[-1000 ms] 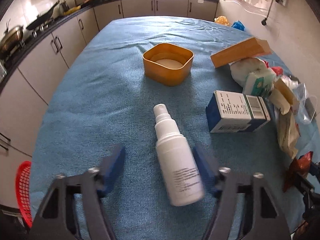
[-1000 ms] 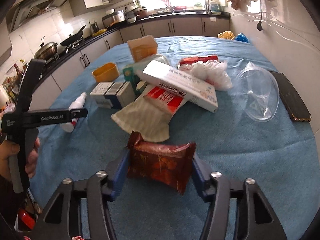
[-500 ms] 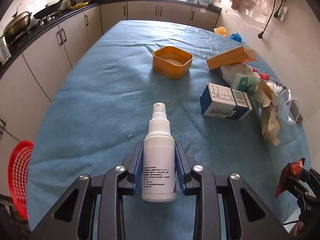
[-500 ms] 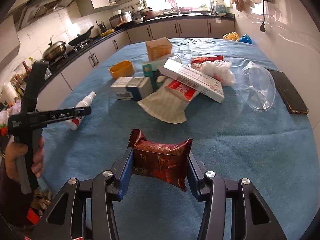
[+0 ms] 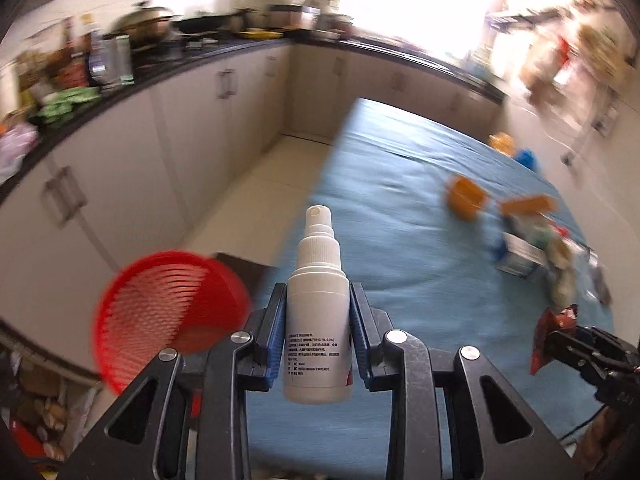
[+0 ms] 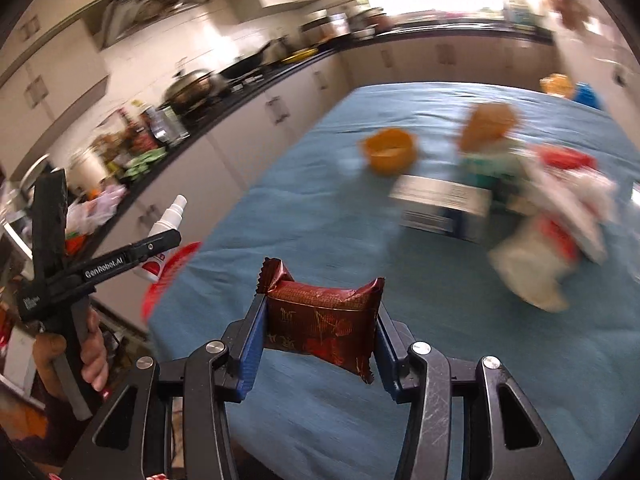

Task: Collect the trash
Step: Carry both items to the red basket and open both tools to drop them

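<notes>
The counter (image 5: 384,248), draped in blue cloth, filled the right of both views, its left edge dropping to open floor before the cabinets. The pile of trash (image 6: 540,208) on its far right was smeared by motion, individual boxes hard to tell apart. The red basket (image 5: 168,312) stood on the floor beyond the counter's near left corner; a second ago only its rim showed. The left hand-held gripper (image 5: 318,336) was clamped on the white spray bottle (image 5: 318,320), which earlier lay on the cloth between open pads. The right hand-held gripper (image 6: 318,336) pinched the dark red snack wrapper (image 6: 320,324) above the cloth.
</notes>
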### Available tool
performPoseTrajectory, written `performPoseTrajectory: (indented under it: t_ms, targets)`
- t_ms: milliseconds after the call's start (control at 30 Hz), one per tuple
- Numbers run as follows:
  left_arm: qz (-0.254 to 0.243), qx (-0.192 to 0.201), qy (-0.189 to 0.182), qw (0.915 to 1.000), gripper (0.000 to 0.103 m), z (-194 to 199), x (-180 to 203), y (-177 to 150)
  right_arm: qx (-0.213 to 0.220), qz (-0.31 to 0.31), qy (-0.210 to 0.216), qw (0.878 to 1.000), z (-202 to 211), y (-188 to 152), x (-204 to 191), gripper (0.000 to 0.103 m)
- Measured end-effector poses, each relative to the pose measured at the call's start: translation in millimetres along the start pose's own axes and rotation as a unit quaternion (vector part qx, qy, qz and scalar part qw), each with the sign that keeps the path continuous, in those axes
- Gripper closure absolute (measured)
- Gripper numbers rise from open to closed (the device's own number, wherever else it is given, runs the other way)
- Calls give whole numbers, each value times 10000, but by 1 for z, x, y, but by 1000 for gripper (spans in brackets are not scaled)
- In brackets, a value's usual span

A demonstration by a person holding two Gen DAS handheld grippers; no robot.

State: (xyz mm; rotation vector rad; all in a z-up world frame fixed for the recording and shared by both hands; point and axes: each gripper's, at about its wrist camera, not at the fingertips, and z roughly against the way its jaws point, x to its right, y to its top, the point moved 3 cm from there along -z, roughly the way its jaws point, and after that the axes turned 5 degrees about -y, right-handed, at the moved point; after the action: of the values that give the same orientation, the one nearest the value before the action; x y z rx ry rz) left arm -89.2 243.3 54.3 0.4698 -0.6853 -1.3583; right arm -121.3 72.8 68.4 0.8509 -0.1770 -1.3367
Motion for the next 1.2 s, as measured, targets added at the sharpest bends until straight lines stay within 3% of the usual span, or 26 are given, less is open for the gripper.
performPoseTrajectory:
  t_ms: [100, 300, 467, 600, 833, 933, 1200]
  targets:
    - [310, 24, 416, 9987, 74, 2, -49, -6, -150, 204, 307, 9992, -29, 12, -35, 50]
    - [1010, -285, 863, 9907, 74, -17, -125, -27, -535, 553, 937, 9926, -101, 34, -116, 50]
    - [1383, -510, 875, 9852, 74, -31, -163, -45, -829, 806, 1165, 9864, -154, 44, -171, 50]
    - [1489, -620, 834, 9834, 74, -41, -171, -54, -1086, 961, 1193, 9822, -187, 43, -201, 50]
    - [1499, -650, 813, 9832, 74, -49, -174, -56, -1349, 813, 1269, 9793, -218, 37, -212, 47]
    - [1465, -629, 844, 9836, 68, -50, -171, -53, -1415, 654, 1350, 9785, -224, 37, -209, 41]
    - [1340, -465, 998, 9849, 55, -34, -159, -45, -1121, 435, 1321, 9839, -202, 46, -186, 32]
